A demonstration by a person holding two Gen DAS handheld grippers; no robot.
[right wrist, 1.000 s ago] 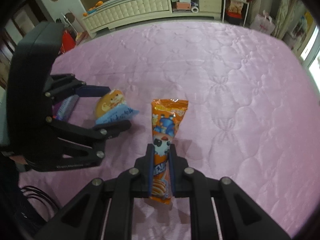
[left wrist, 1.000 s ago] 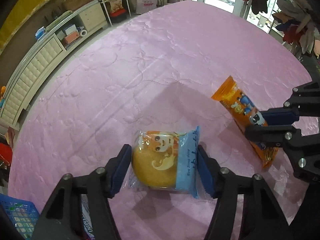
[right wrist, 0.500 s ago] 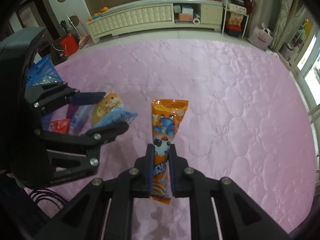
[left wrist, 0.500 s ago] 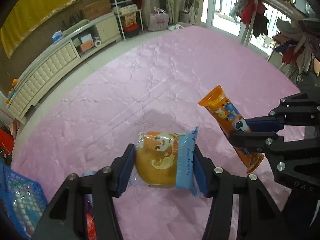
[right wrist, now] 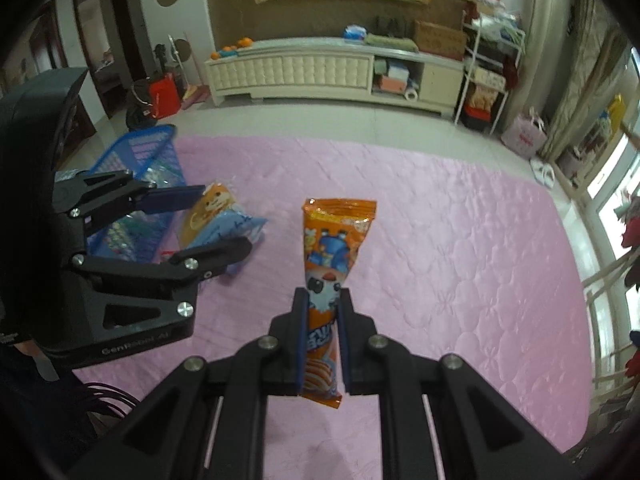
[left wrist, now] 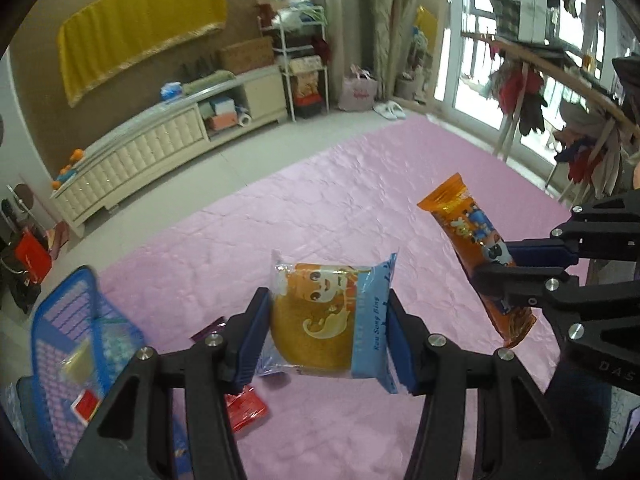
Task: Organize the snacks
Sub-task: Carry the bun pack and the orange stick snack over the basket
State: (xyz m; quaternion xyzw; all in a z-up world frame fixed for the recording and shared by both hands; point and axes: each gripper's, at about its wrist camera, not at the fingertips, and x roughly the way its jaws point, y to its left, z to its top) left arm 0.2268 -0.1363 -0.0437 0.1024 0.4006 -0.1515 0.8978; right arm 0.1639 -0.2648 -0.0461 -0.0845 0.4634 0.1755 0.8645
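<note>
Above pink quilt (left wrist: 320,208), two gripped snacks (left wrist: 328,320)

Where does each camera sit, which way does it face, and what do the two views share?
Left wrist: rides the left gripper, facing along its fingers at the cake packet clamped above the pink quilt; the right gripper shows beside it.
Right wrist: rides the right gripper, facing its orange snack stick; the left gripper shows.
Shared: both packets, blue basket, quilt, white cabinet.
</note>
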